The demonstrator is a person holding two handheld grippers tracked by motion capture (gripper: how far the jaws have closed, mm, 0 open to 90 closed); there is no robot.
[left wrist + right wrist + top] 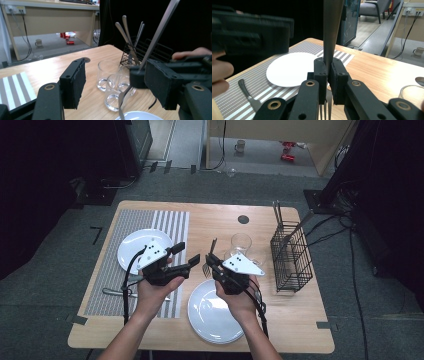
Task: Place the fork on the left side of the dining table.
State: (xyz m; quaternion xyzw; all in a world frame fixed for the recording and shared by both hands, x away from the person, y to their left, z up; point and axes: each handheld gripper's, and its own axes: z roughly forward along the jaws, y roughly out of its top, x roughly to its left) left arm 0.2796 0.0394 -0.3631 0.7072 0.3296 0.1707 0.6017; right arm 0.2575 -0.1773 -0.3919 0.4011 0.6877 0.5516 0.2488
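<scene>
— Right gripper view: why is the fork (329, 37) upright?
— My right gripper (327, 80) is clamped on its neck, over the near plate (212, 312). My left gripper (186, 256) gapes empty beside it.

I am wearing no sleeves; my forearms are showing bare. My left gripper (186, 257) and right gripper (210, 261) are black, each carrying a grey three-cornered plate, brass-coloured screws, dark padded jaws and a trailing black cable.
</scene>
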